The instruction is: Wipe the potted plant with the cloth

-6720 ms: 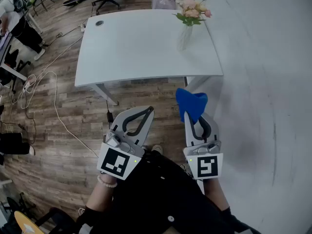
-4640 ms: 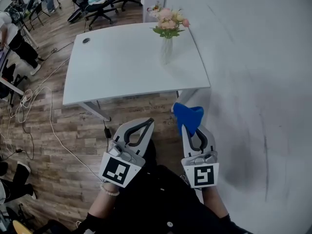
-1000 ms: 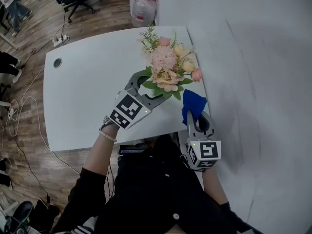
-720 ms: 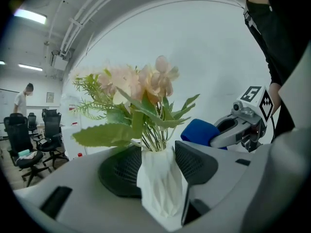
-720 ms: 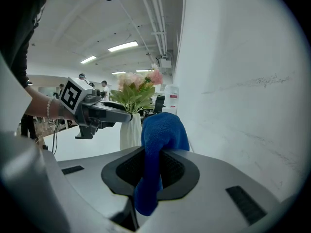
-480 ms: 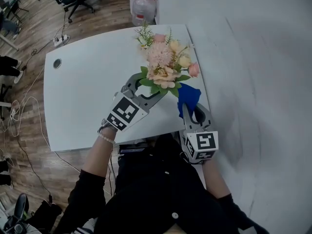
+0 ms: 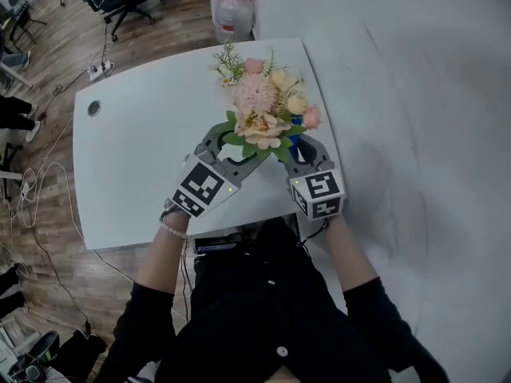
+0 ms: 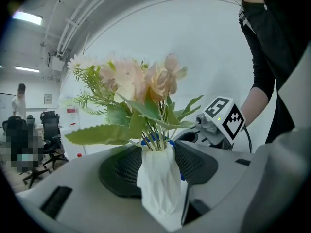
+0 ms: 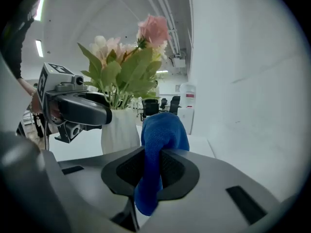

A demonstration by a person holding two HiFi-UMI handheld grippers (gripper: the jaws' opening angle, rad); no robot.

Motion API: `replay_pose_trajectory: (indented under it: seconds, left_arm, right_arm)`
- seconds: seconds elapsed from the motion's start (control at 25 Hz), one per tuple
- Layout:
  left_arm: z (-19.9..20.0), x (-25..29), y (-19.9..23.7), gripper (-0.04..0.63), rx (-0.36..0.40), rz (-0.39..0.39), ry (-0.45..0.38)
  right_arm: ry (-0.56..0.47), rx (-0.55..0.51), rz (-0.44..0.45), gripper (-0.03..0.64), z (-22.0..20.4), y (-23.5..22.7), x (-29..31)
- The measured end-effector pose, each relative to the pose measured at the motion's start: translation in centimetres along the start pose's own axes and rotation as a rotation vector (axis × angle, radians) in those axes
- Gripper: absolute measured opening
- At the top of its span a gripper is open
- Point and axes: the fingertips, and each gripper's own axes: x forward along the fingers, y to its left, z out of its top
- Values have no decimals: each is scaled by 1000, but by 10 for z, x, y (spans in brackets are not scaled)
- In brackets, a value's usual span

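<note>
The left gripper (image 7: 231, 146) has just been closing its jaws, and they now pinch the white faceted vase (image 8: 158, 178) from both sides, just under the lowest leaves. The vase appears to stand on the white rectangular table (image 7: 136, 150), close to its 3 o'clock edge. It holds the potted plant's pink and cream flowers with green leaves (image 7: 259, 110), which spread much wider than the vase itself.

That makes the plant top-heavy. A firm sideways wipe could twist the vase between the pads or tip it toward the nearby edge.

At 4 o'clock of the flowers is the right gripper (image 9: 150, 166), its jaws clamped on a fluffy blue cloth (image 9: 163, 130). From its own view the vase sits at 10 o'clock of the cloth, near but not touching.

Only a small tuft of cloth sticks out past the jaw tips. If the approach is too low, hard plastic may strike the vase instead of the fabric. If it is too high, the cloth may snag on leaves or stems, bending them or dragging them out, or the cloth may be pulled from its narrow pinch.
</note>
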Motion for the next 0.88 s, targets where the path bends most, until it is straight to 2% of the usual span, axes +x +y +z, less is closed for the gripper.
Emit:
replay_pose_trajectory:
  seconds: [0.12,0.24,0.52,0.72,0.88]
  left_arm:
    - [-2,2,0,225,-4,4,3]
    - [-1,3,0,225,-9,4,2]
    - [-2,2,1,225,-19,7,1]
    - [-1,2,1,225,-24,11,1]
    - [2,3,-1,227,-27,14,2]
  right_arm:
    - [-6,92,54,84,-9,1,12]
    - [-27,157,72,84,-7,0,11]
    - [-73,186,103,84,8,9,-1]
    - [-155,239,118,84,36,15,-17]
    - [-180,296,124,84,40,17,-26]
